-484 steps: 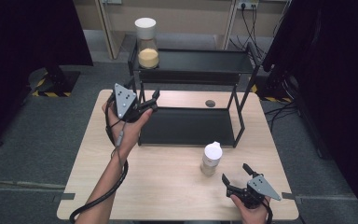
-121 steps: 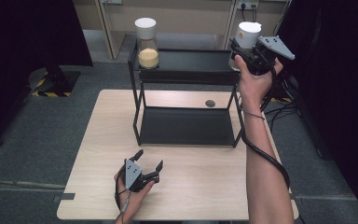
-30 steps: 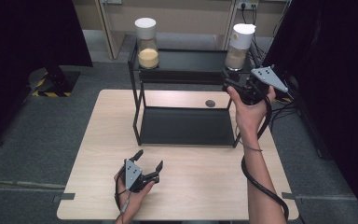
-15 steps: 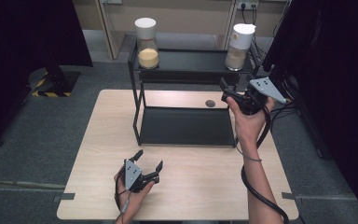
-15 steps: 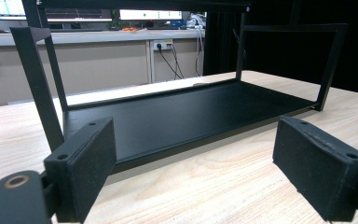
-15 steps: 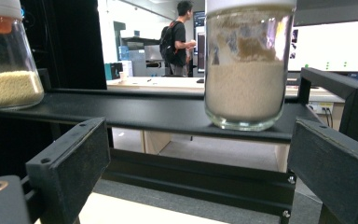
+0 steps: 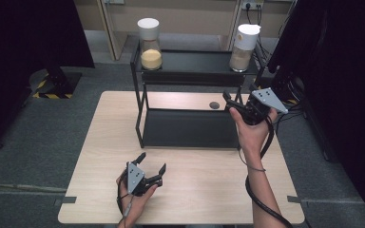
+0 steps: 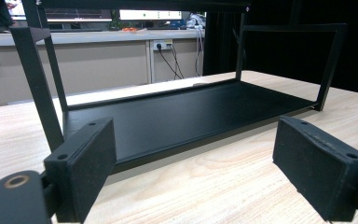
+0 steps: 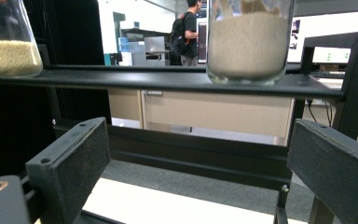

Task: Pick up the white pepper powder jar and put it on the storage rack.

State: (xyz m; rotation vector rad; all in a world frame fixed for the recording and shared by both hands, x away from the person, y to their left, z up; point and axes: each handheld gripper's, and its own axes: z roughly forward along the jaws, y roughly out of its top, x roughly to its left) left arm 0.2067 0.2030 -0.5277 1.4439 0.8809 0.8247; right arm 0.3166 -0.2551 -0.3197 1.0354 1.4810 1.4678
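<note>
A black two-tier rack (image 7: 190,78) stands at the back of the wooden table (image 7: 100,142). On its top shelf are a white-lidded jar of yellow grains (image 7: 150,45) at the left and a white-lidded jar of beige powder (image 7: 243,43) at the right. My right gripper (image 7: 240,96) hangs open in front of the rack's right end, below the beige jar (image 9: 249,42) and apart from it. The right gripper view has the open right gripper (image 9: 200,158) under the top shelf (image 9: 158,80). My left gripper (image 7: 152,161) rests open and empty near the table's front edge, facing the lower shelf (image 8: 191,112).
A small dark round disc (image 7: 214,105) lies on the table behind the rack's lower shelf. The yellow jar (image 9: 7,51) sits at the far left of the top shelf. A rack post (image 8: 39,79) rises close ahead of the left gripper (image 8: 200,154).
The right gripper, which had set the beige jar on the top shelf, has let go of it and drawn back down. The left gripper has stayed still at the front.
</note>
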